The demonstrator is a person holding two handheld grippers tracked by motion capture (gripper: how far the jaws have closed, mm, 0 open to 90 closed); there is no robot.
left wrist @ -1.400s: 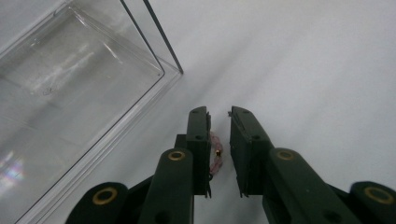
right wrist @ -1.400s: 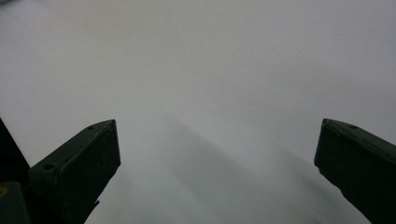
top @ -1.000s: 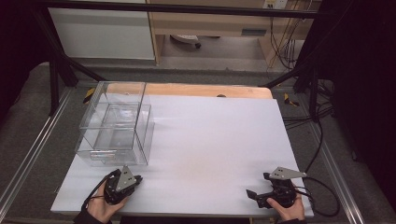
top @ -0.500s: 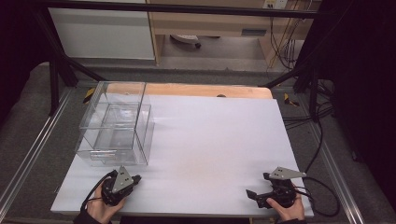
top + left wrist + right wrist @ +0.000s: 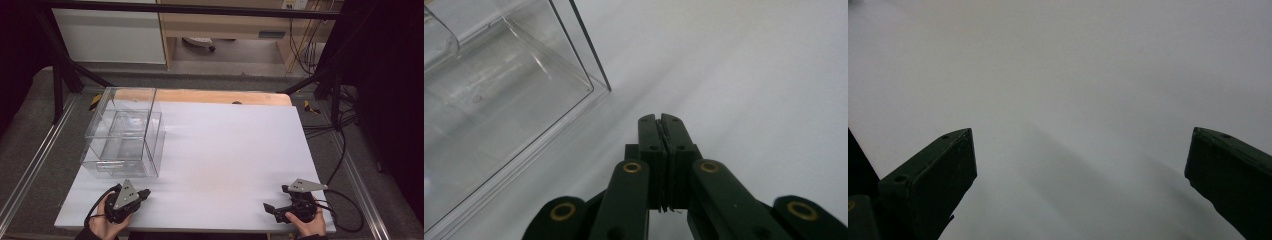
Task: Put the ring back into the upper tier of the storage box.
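Note:
A clear plastic box (image 5: 125, 135) with an inner clear compartment stands on the left part of the white table (image 5: 230, 145). My left gripper (image 5: 144, 193) lies at the front left, just in front of the box, held by a hand. Its jaws are shut, pressed together with nothing between them (image 5: 659, 120), and the box's near corner (image 5: 574, 75) sits just up and left of the tips. My right gripper (image 5: 270, 210) rests at the front right, held by the other hand. Its jaws stand wide open over bare table (image 5: 1080, 150), holding nothing.
A wooden strip (image 5: 210, 96) runs along the table's back edge. Black cables (image 5: 345, 200) trail off the right side, and metal rails (image 5: 30, 165) flank the table. White tabletop stretches between the two grippers.

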